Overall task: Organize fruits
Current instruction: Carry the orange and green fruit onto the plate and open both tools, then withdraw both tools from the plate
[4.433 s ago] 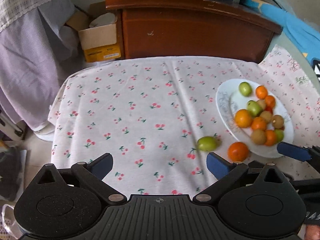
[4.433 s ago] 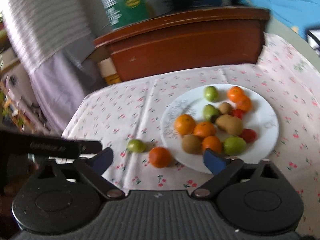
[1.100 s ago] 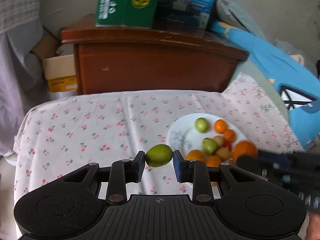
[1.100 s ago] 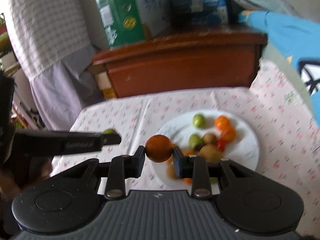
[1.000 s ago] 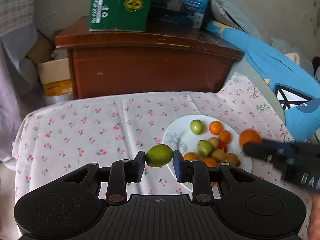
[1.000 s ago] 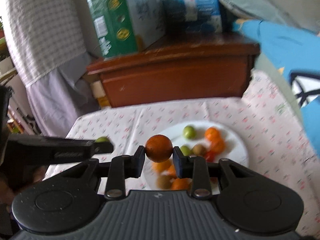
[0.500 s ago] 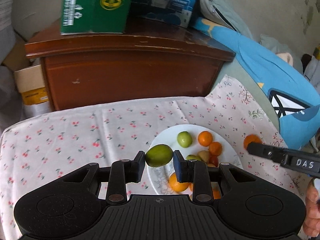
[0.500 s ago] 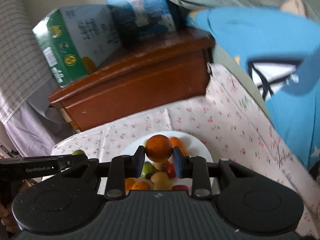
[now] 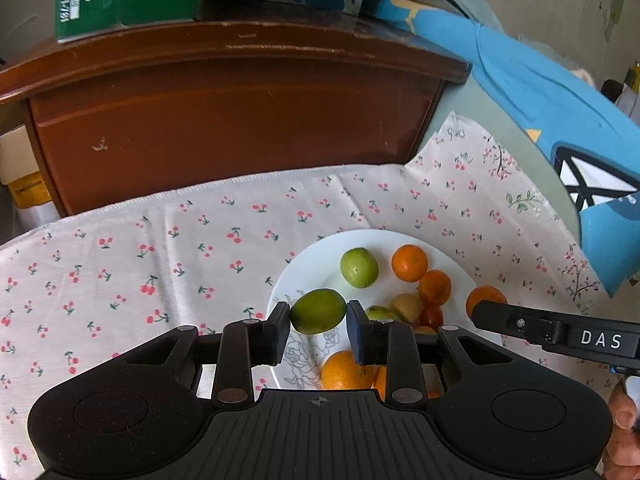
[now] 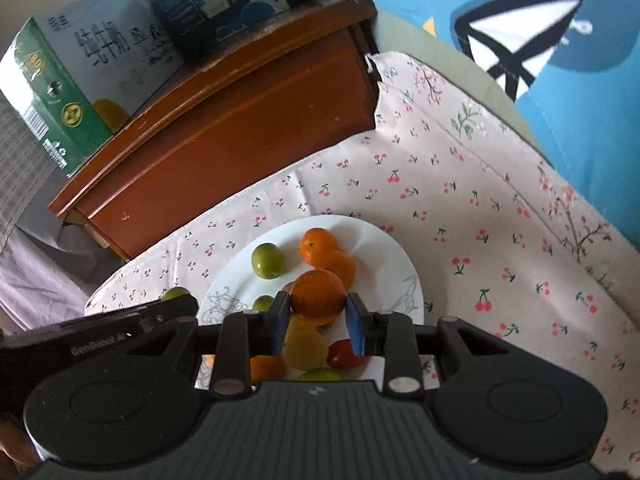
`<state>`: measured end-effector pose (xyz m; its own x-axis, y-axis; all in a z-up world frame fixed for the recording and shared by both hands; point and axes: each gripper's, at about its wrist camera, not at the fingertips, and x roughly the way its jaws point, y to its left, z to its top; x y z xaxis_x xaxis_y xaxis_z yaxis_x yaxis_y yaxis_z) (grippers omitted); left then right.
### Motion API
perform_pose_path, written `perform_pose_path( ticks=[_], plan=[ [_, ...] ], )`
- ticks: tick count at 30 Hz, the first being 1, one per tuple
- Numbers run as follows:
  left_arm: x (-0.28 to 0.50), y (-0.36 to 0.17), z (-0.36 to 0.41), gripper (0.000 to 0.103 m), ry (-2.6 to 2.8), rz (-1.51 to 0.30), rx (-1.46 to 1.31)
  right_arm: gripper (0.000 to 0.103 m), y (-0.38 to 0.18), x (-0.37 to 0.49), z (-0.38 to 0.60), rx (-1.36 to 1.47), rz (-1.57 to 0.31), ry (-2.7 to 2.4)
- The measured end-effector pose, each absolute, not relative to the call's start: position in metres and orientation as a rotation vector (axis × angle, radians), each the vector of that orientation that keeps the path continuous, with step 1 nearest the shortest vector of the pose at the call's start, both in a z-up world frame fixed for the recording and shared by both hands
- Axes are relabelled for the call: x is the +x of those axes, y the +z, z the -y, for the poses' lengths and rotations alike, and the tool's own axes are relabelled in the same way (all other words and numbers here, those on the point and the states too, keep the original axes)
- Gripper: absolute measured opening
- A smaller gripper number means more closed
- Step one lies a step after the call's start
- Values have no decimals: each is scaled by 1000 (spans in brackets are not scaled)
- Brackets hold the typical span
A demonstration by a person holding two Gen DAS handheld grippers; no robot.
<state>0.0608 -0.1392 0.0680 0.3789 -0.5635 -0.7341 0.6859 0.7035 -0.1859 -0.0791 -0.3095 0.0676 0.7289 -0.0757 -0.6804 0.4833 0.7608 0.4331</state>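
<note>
Both fruits have gone up off the cloth since the first pictures, and now we hold them over the plate. Our left gripper (image 9: 318,316) pinches a green fruit (image 9: 318,311) between its two fingers, in the lower middle of the left wrist view. Our right gripper (image 10: 318,312) pinches an orange (image 10: 317,297) the same way, in the lower middle of the right wrist view.

Just behind each held fruit sits the white plate (image 9: 316,258), with more fruit on it: another green one (image 9: 359,267), small oranges (image 9: 409,262) and a red one (image 9: 431,316). In the left wrist view the right gripper pokes in from the lower right edge, with the orange at its tip over the plate's right rim.

Under the plate lies a cherry cloth (image 9: 160,248). Past the cloth, in the upper part of both views, stands a brown wooden cabinet (image 9: 224,120) with a green box (image 10: 52,92) on top. Blue fabric (image 9: 552,100) fills the upper right.
</note>
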Motion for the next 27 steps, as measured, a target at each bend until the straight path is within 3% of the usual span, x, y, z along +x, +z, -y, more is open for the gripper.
perform_pose_path(
  ticks=[6,7,9,11,13,15,18,27],
  plan=[
    [58,63,145,33,-798,-877,187,34,61,-74,310,645,-706,-371],
    [57,65,145,37,-797,-876,186,36,62,-74,309,647,-700,-376],
    [54,71,144,63,-785,-856,177,40,64,-74,309,652,-692,-371],
    [51,78,143,78,-763,-827,178,43,67,-75,309,655,-685,-369],
    [47,84,142,82,-760,-804,184,55,69,-75,310,660,-682,-379],
    [44,89,142,90,-750,-802,195,58,71,-76,310,667,-671,-384],
    [41,93,139,92,-722,-802,209,66,73,-76,310,671,-678,-388],
    [32,96,126,93,-653,-821,240,76,86,-80,299,609,-665,-399]
  ],
)
